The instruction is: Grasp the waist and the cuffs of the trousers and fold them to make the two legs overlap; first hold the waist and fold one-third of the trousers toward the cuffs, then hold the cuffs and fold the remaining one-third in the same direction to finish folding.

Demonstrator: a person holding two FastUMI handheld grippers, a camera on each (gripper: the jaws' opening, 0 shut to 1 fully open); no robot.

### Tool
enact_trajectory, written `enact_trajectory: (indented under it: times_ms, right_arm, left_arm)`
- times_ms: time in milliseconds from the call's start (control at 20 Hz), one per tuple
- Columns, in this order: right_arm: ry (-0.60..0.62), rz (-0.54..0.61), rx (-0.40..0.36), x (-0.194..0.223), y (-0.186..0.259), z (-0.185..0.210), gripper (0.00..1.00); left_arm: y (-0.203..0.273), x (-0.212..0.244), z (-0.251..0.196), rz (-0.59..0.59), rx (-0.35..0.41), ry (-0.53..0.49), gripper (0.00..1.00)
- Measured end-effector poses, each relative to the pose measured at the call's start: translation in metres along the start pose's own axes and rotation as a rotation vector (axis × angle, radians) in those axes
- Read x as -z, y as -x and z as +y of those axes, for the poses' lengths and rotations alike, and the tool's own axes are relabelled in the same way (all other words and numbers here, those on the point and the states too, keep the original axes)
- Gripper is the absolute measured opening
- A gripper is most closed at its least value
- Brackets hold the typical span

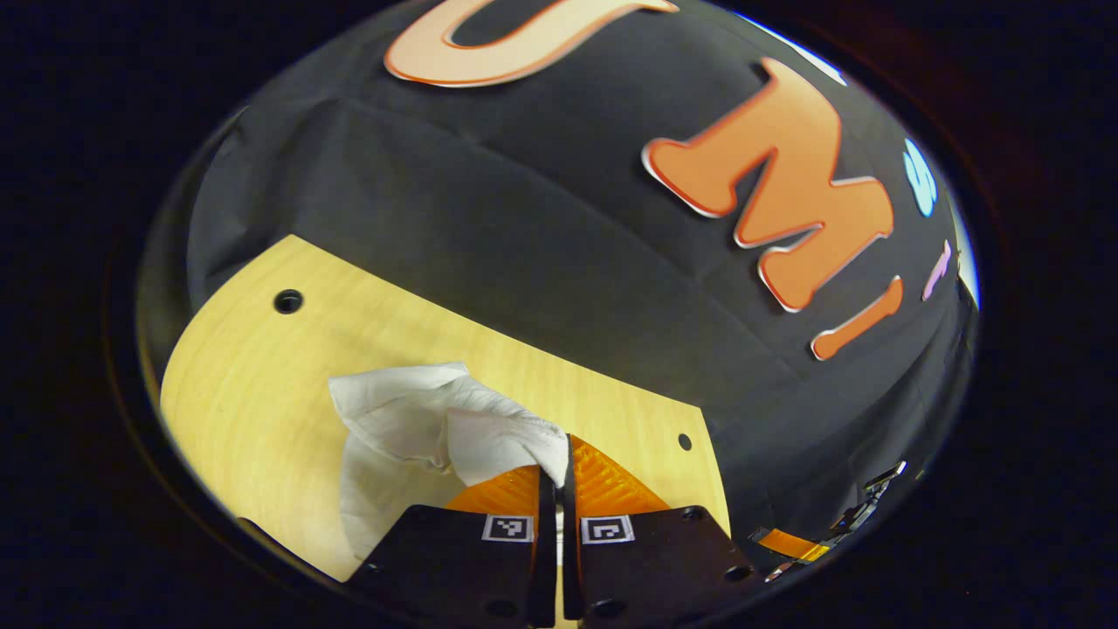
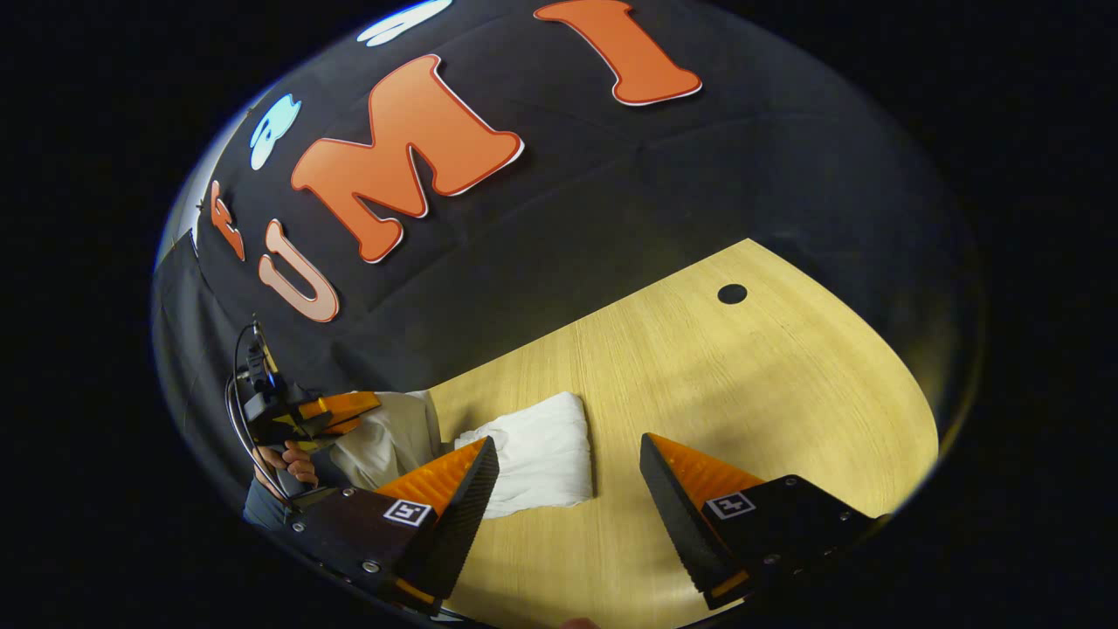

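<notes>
Two grippers work over a pale wooden table (image 2: 699, 384), and the white trousers (image 2: 537, 454) serve as the landmark for everything else. In the left gripper view, the left gripper (image 1: 559, 476) has its fingers pressed together on a corner of the trousers (image 1: 437, 428); the cloth rises from between the fingertips and bunches up in loose folds just beyond and to the left of them, with one flap hanging down toward the table (image 1: 262, 384) beside the left finger. Which end of the garment is pinched cannot be told from these folds.

In the right gripper view, the right gripper (image 2: 568, 459) stands with its fingers spread wide apart and nothing between them but bare wood. A folded part of the trousers lies flat on the table just beyond the left finger, partly hidden behind that finger's tip, and well clear of the right finger. Past the trousers, toward the booth wall, the left gripper (image 2: 371, 404) shows again, held by a hand (image 2: 293, 463) in a dark sleeve, with the lifted cloth draped directly beneath it and running into the flat part.

A dark round hole (image 2: 732, 293) sits in the table well away from the trousers, on the side of the right finger.
</notes>
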State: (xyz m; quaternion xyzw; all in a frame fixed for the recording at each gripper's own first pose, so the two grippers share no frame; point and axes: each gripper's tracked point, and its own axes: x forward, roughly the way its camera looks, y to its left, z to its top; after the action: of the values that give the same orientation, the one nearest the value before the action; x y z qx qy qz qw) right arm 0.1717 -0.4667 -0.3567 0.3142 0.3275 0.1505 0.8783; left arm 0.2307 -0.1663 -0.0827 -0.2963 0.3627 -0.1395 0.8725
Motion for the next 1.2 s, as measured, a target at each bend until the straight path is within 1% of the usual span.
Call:
enact_trajectory:
  times_ms: [200,300,350,400,450,500,550,600,650,750,800,900,950,1000,1050,1200]
  right_arm:
    - [0.019,-0.006,0.020,-0.006,0.009,-0.028,0.98]
    - [0.019,-0.001,0.036,-0.005,0.010,-0.041,0.98]
    - [0.015,0.002,0.045,-0.004,0.011,-0.047,0.98]
    - [0.014,0.004,0.051,-0.003,0.013,-0.053,0.98]
    - [0.013,0.006,0.058,-0.003,0.013,-0.058,0.98]
    - [0.014,0.005,0.063,-0.002,0.013,-0.061,0.98]
    - [0.016,0.004,0.063,-0.004,0.014,-0.062,0.98]
    - [0.015,0.005,0.063,-0.005,0.013,-0.063,0.98]
    - [0.012,0.005,0.056,-0.005,0.012,-0.061,0.98]
    - [0.006,0.006,0.049,-0.006,0.010,-0.059,0.98]
    - [0.004,0.008,0.045,-0.006,0.008,-0.058,0.98]
    - [0.010,0.010,0.031,-0.006,0.005,-0.052,0.98]
    - [0.016,0.009,0.028,-0.007,0.004,-0.049,0.98]
    - [0.022,0.006,0.022,-0.008,0.003,-0.044,0.98]
    - [0.029,0.001,0.018,-0.009,0.003,-0.040,0.98]
    - [0.092,-0.044,0.021,-0.019,0.006,-0.025,0.98]
  left_arm:
    - [-0.055,0.037,-0.064,0.071,0.029,-0.082,0.06]
    - [-0.082,0.066,-0.087,0.143,0.032,-0.152,0.07]
    - [-0.093,0.084,-0.097,0.189,0.032,-0.188,0.09]
    - [-0.101,0.101,-0.106,0.237,0.034,-0.219,0.06]
    - [-0.110,0.118,-0.115,0.269,0.036,-0.249,0.06]
    - [-0.112,0.128,-0.124,0.290,0.051,-0.271,0.17]
    - [-0.111,0.138,-0.131,0.306,0.071,-0.287,0.17]
    - [-0.108,0.145,-0.138,0.321,0.091,-0.296,0.36]
    - [-0.103,0.151,-0.146,0.334,0.122,-0.292,0.36]
    - [-0.092,0.152,-0.159,0.338,0.173,-0.298,0.62]
    - [-0.087,0.148,-0.160,0.336,0.180,-0.327,0.75]
    - [-0.074,0.140,-0.156,0.320,0.169,-0.425,1.00]
    - [-0.067,0.134,-0.153,0.304,0.160,-0.467,1.00]
    - [-0.059,0.127,-0.152,0.283,0.154,-0.493,0.92]
    - [-0.053,0.123,-0.152,0.262,0.144,-0.511,0.98]
    - [-0.027,0.102,-0.138,0.165,0.097,-0.541,1.00]
